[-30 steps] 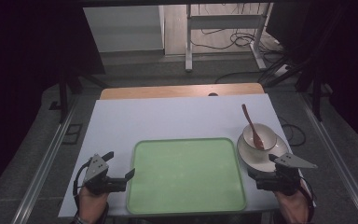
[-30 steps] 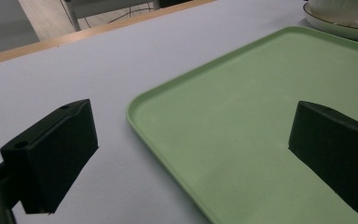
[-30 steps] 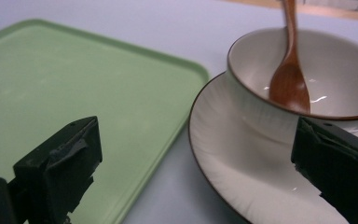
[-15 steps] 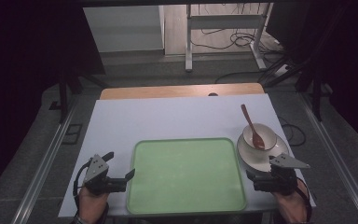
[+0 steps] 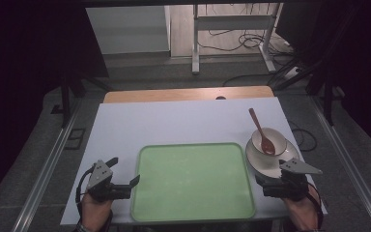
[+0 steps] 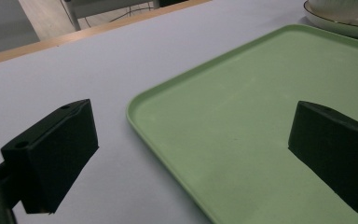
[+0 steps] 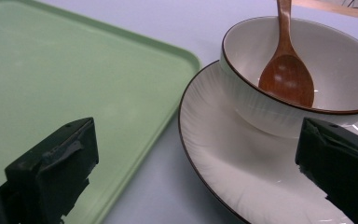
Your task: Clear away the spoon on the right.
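From the high view you see the white table [image 5: 183,123] evenly lit from above, while the surrounding room falls into near-black on both sides. The green tray [image 5: 193,181] shows a soft, matte sheen and no hard glare. In your right gripper view, small highlights glint on the wooden spoon [image 7: 286,70]; the near black jaws are slightly blurred, casting faint shadows.
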Motion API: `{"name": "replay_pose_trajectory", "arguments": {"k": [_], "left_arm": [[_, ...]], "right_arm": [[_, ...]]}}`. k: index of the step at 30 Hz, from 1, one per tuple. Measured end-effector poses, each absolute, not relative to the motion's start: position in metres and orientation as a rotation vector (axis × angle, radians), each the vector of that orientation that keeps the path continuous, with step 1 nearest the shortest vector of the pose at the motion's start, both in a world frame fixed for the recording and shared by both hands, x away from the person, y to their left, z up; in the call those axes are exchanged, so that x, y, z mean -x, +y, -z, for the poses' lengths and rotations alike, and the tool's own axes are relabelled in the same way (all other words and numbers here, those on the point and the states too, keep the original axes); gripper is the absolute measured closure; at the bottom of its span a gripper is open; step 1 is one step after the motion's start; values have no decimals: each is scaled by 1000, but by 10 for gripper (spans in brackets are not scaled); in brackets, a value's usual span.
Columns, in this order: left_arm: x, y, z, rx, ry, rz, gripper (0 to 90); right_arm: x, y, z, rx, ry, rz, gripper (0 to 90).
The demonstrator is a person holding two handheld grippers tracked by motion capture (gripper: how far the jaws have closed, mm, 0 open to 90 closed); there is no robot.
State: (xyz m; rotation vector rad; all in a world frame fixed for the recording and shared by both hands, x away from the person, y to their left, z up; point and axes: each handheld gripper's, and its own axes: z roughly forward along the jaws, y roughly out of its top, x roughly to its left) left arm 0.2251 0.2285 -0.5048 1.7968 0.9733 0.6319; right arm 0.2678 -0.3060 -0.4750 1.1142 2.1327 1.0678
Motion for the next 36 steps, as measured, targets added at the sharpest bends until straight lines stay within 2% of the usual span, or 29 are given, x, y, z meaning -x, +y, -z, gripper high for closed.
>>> {"name": "replay_pose_trajectory", "arguments": {"k": [17, 36], "left_arm": [[-226, 228, 505, -1800, 976, -631, 12], [-226, 228, 505, -1799, 979, -631, 13]], "right_arm": [[-278, -300, 469, -1063, 2087, -973, 0], [-296, -301, 457, -1091, 2103, -1085, 0]]}}
